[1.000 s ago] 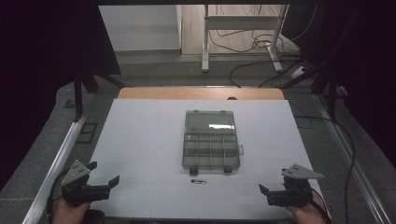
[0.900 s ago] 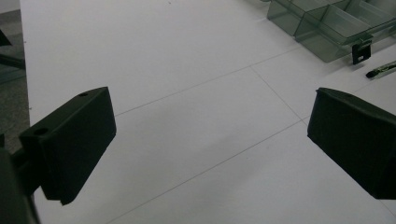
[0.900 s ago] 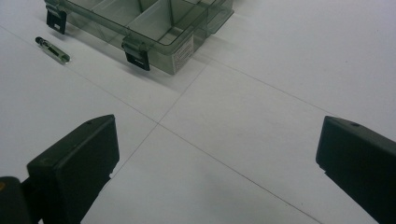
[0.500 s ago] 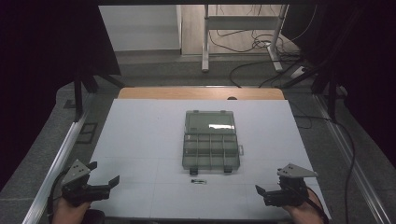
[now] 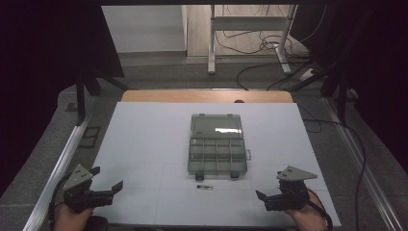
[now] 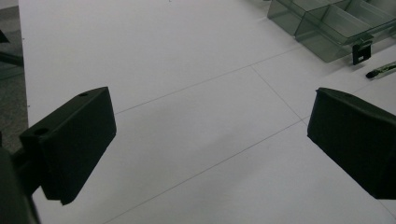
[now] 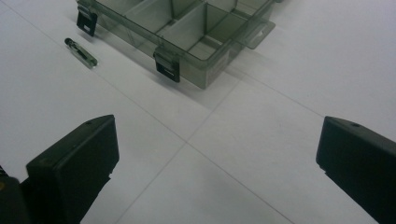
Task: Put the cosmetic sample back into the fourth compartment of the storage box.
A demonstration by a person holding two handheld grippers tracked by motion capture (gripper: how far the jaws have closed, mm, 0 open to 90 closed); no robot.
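A clear grey compartment box (image 5: pixel 217 151) lies open in the middle of the white table, its lid (image 5: pixel 216 124) folded back on the far side. Just in front of it lies a small dark, green-tinted stick (image 5: pixel 204 186). My left gripper (image 5: pixel 107 178) stands open at the table's near left corner, empty. In the left gripper view (image 6: pixel 210 140) the box (image 6: pixel 327 23) and the stick (image 6: pixel 382 70) sit far off at the upper right. My right gripper (image 5: pixel 270 186) is open near the front right. Its own view (image 7: pixel 217 163) has the box (image 7: pixel 187 28) and the stick (image 7: pixel 81 52) ahead, beyond the jaws.
The white table top (image 5: pixel 144 144) is marked with thin grid lines, and a wooden edge (image 5: pixel 207 96) runs along its far side. Metal rails (image 5: pixel 57 168) flank both sides. Cables and a desk frame (image 5: pixel 250 38) lie on the floor beyond.
My right gripper has shifted a little to the left along the front edge. The left gripper, the box and the stick have stayed put.
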